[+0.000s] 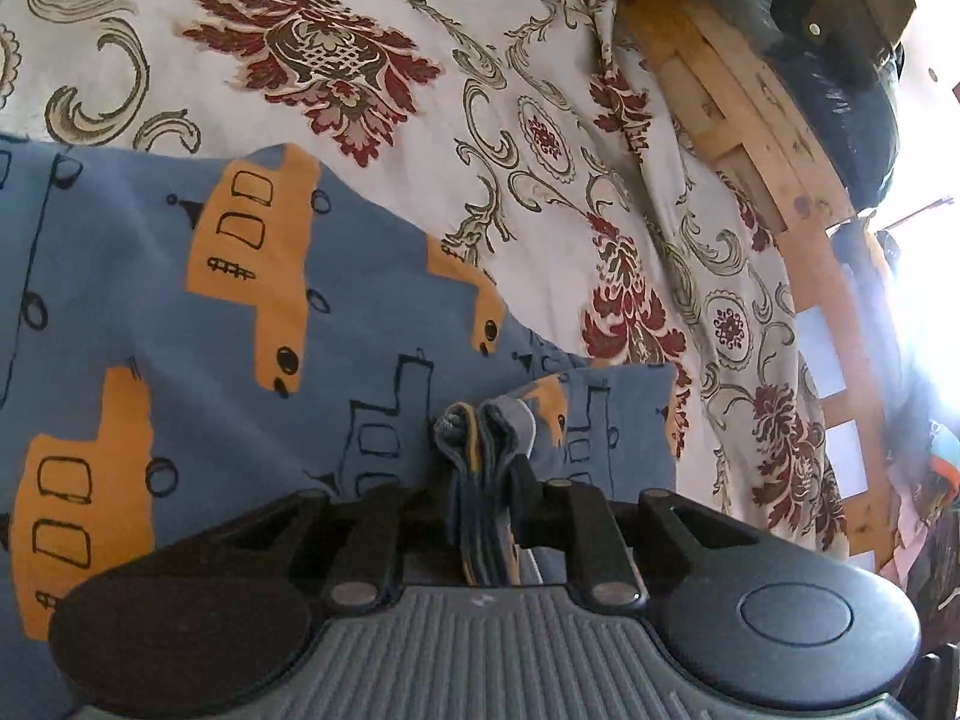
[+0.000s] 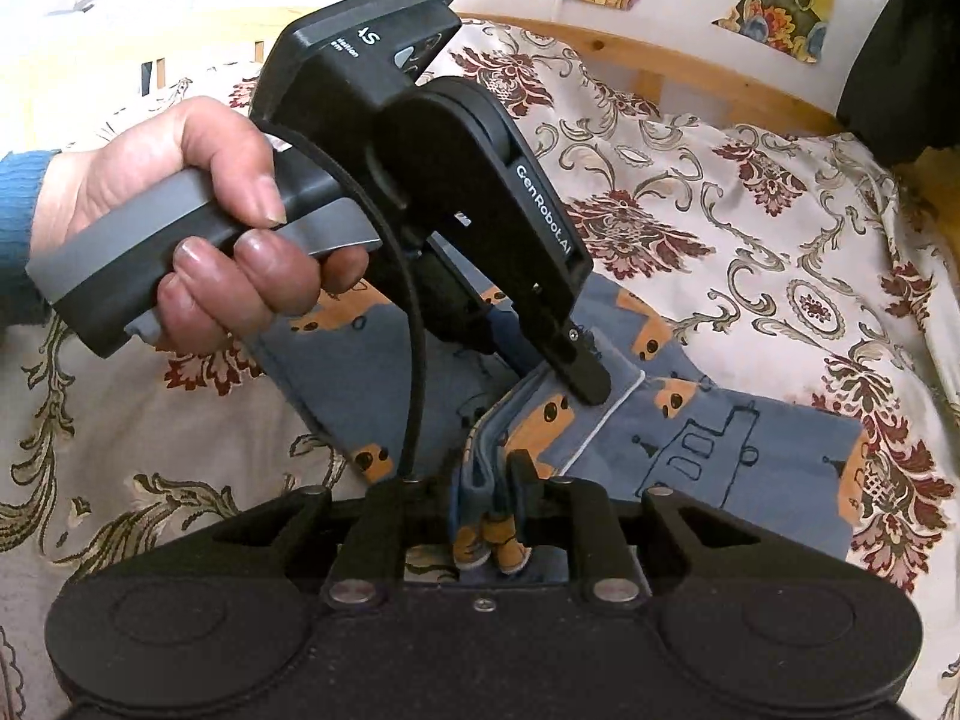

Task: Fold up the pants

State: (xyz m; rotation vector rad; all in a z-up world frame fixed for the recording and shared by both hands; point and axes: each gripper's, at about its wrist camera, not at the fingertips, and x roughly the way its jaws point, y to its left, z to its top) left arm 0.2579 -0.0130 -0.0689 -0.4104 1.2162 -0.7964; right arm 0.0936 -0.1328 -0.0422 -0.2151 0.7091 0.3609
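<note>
The right tool [image 2: 501, 495] is clenched on a bunched stack of layers at the edge of the blue pants [image 2: 708, 438], and just beyond it the left tool [image 2: 585, 381], gripped by a hand [image 2: 180, 222] at its grey handle, is clamped on the same edge near a white drawstring [image 2: 606, 420]. In the left wrist view, the left tool [image 1: 480, 474] pinches several folded layers of the pants [image 1: 240, 312]. The pants, printed with orange vehicles, lie on a floral bedspread [image 1: 540, 120], with a wooden bed frame [image 1: 750, 120] beyond the pants.
</note>
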